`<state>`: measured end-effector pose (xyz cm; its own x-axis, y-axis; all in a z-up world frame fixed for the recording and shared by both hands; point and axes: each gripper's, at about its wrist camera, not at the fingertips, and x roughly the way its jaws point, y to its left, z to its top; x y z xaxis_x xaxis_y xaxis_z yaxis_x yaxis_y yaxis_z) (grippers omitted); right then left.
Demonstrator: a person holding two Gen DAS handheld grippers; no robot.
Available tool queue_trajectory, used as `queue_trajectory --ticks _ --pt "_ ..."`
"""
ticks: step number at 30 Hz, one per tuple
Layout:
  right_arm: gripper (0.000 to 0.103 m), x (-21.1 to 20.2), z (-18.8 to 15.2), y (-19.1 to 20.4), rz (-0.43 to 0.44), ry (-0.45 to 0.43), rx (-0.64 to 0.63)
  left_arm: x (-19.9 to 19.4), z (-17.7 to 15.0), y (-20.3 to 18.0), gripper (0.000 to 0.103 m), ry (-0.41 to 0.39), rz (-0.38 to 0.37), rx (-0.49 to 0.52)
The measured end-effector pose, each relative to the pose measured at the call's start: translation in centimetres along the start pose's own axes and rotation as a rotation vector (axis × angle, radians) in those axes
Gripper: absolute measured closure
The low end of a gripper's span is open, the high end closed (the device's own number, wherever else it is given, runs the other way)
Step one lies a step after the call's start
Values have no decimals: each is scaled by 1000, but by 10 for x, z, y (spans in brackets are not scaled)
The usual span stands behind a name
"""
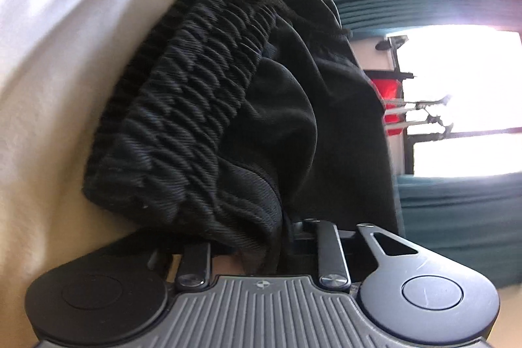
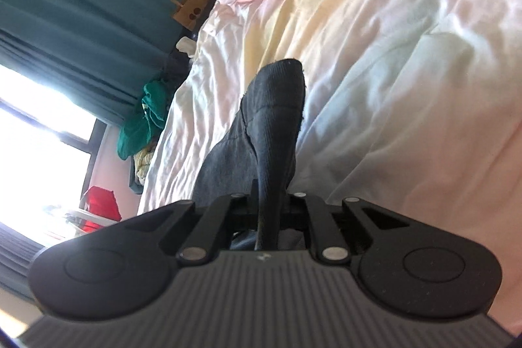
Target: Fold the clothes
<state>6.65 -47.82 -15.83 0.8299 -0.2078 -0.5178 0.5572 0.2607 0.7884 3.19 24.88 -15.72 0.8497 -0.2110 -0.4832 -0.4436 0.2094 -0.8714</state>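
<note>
Your left gripper (image 1: 261,237) is clamped on the black garment's (image 1: 248,106) ribbed waistband, your right gripper (image 2: 267,211) on a dark hem corner (same garment, presumably); cloth runs forward over the bed (image 2: 391,54).

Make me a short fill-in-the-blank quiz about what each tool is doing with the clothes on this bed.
1. The left tool is shut on a gathered ____ waistband.
2. The right tool is shut on a dark ____.
3. The bedsheet under the right tool is ____, not smooth.
4. The curtain beside the window is ____.

Missing words: black; sock; wrinkled; teal
</note>
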Motion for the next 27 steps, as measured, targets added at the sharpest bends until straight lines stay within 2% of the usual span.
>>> queue_trajectory --ticks 3,5,8,11,14,16,18,21,22,24,27 --pt "94 2 2 -8 -1 8 42 -28 14 -19 93 -51 4 66" --pt "94 5 3 -9 -11 14 43 -53 29 -38 94 -95 6 134" --pt "95 8 4 -12 -34 17 38 -99 52 -70 95 -118 12 205" --pt "96 9 6 -19 -94 22 32 -135 66 -84 95 -135 45 203" --pt "96 10 7 -35 -124 50 105 -155 61 -86 95 -135 111 218" --pt "96 5 10 -38 -67 38 133 -162 74 -77 95 -120 131 203" --pt "96 -7 13 -27 43 3 96 -164 83 -65 95 -99 152 205" --pt "96 -36 16 -2 187 -111 -7 -160 83 -48 95 -68 183 234" --pt "96 -43 16 1 179 -138 -21 -160 81 -42 95 -60 192 240" --pt "96 -49 16 1 58 -158 -55 -159 78 -35 95 -45 210 251" --pt "96 -30 16 -29 -233 -52 8 -151 76 -29 95 -39 240 285"
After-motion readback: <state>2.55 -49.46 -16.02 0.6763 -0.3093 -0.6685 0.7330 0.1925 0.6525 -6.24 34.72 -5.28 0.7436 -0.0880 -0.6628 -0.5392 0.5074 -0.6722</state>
